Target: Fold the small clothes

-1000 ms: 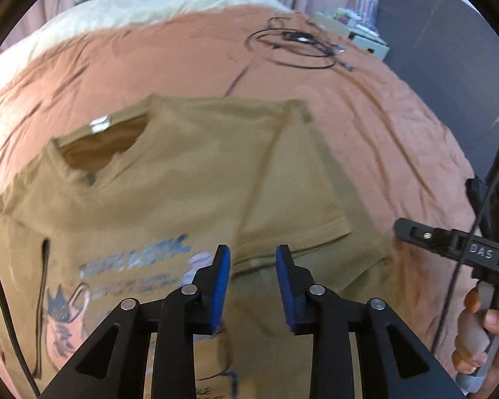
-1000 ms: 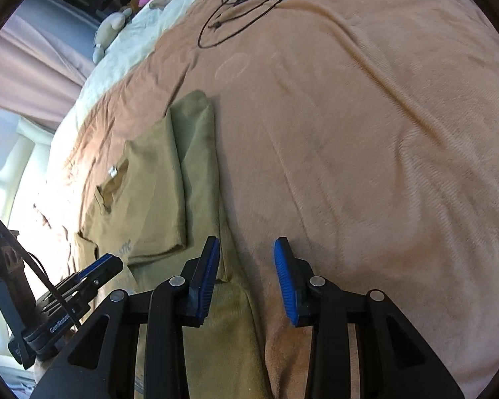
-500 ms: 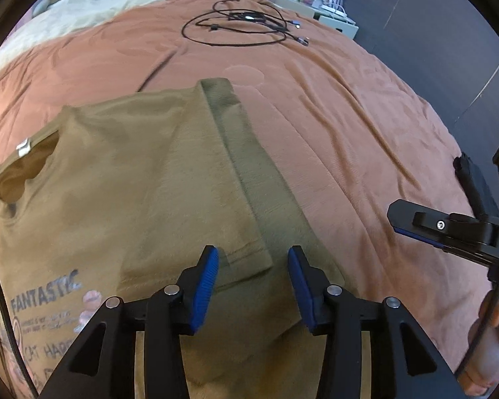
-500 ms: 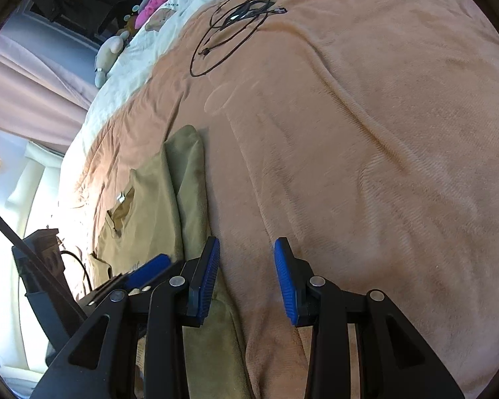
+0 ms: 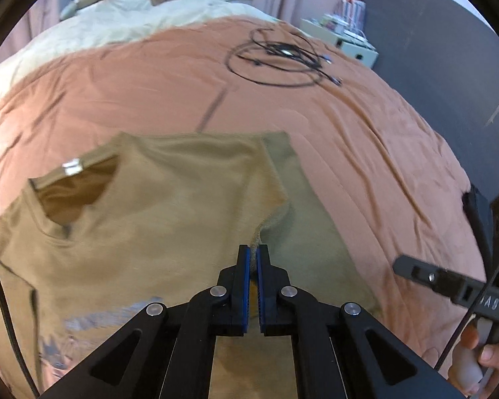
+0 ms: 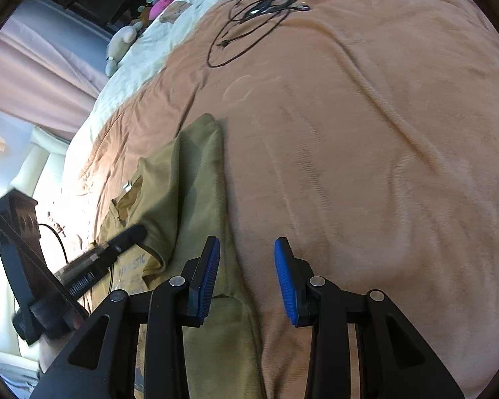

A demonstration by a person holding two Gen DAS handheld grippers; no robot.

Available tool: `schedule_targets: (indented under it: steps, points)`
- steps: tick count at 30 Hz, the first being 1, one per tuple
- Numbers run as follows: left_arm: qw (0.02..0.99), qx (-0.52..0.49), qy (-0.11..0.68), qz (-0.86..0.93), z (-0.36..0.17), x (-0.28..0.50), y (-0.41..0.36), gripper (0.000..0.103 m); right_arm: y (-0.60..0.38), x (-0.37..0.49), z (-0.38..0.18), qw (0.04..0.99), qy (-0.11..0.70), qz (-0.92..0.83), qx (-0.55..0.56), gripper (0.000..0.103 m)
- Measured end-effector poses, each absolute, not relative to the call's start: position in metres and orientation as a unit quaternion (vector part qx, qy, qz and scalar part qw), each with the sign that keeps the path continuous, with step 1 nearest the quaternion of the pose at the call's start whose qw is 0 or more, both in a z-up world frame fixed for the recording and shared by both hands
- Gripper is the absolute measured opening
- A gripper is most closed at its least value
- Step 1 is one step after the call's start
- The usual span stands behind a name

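An olive-tan t-shirt [image 5: 156, 219] with a blue print lies flat on the brown bedspread, neck opening at the upper left, its right side folded over. My left gripper [image 5: 253, 256] is shut on the hem of the folded sleeve [image 5: 269, 222] and lifts it slightly. My right gripper [image 6: 246, 262] is open and empty, low over the shirt's right edge [image 6: 209, 179], with the right finger over bare bedspread. The left gripper's body also shows in the right wrist view [image 6: 109, 249], over the shirt.
The brown bedspread [image 5: 366, 139] covers the bed. A coil of black cables [image 5: 279, 60] lies far behind the shirt. Cream bedding and soft toys [image 5: 143, 3] sit at the head. A white nightstand [image 5: 346, 40] stands at the far right.
My left gripper has shut on the sleeve hem, which was between its open fingers before. The right gripper stays open and has shifted little.
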State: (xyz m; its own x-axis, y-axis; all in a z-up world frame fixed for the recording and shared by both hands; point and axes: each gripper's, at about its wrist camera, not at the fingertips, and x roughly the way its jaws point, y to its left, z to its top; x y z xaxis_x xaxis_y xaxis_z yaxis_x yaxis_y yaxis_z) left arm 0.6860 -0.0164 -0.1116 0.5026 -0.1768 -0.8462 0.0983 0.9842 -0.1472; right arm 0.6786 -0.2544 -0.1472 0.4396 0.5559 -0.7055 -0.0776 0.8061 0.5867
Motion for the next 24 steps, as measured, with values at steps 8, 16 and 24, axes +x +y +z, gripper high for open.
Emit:
schedule_targets:
  steps: [8, 16, 24]
  points:
    - [0.868, -0.038, 0.494, -0.038, -0.11, 0.704, 0.027, 0.004, -0.242, 0.683, -0.155, 0.81, 0.501, 0.211, 0.22, 0.032]
    - [0.858, -0.029, 0.512, -0.008, -0.136, 0.716, 0.055, 0.004, -0.223, 0.689, -0.165, 0.804, 0.528, 0.205, 0.179, 0.032]
    - [0.855, -0.014, 0.516, 0.041, -0.15, 0.725, 0.079, 0.006, -0.212, 0.689, -0.157, 0.81, 0.535, 0.193, 0.144, 0.032]
